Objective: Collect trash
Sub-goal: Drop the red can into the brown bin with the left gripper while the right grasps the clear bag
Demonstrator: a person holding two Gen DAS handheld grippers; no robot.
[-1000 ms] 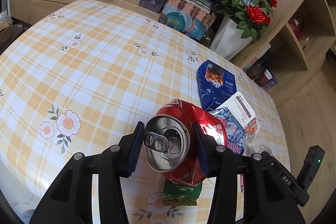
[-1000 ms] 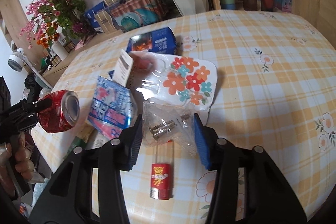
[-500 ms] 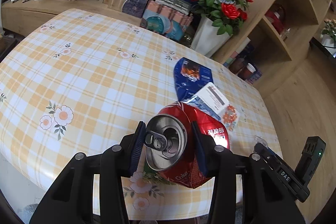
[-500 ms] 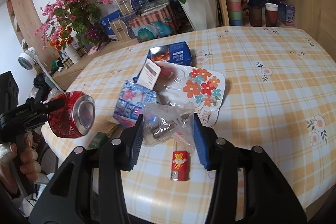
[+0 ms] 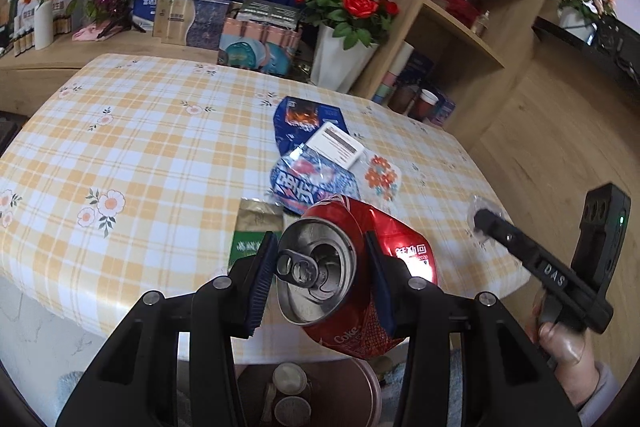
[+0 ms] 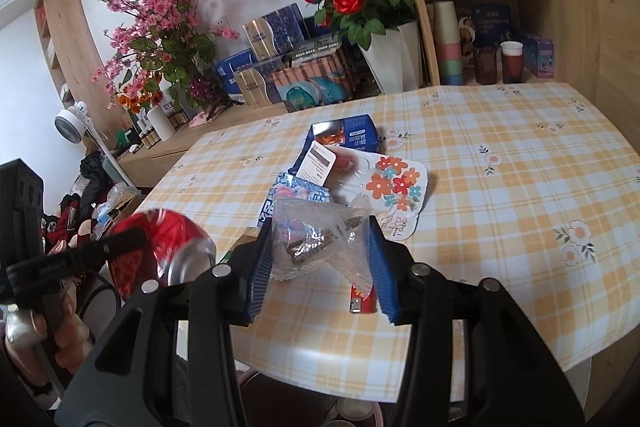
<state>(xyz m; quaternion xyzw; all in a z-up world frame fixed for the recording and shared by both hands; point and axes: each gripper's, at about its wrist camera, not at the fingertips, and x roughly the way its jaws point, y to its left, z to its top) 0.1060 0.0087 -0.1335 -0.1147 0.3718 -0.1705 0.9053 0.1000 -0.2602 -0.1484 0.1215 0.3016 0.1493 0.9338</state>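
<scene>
Left tool (image 5: 320,275): clamped on can (image 5: 360,279).
Right tool (image 6: 316,259): clamped on bag (image 6: 316,239).
Left: wrappers (image 5: 308,183) (12 o'clock) uncollected on bench (image 5: 140,147).

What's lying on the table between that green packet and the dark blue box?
A crumpled blue-and-white wrapper, with a white barcode label above it, seen in the left wrist view between the green packet and blue box.

Left of the wrapper pile (image 5: 316,167) the tablecloth (image 5: 152,143) lies bare and passable. Behind the pile, boxes (image 5: 224,11) and a rose vase (image 5: 340,59) block the far edge.
</scene>
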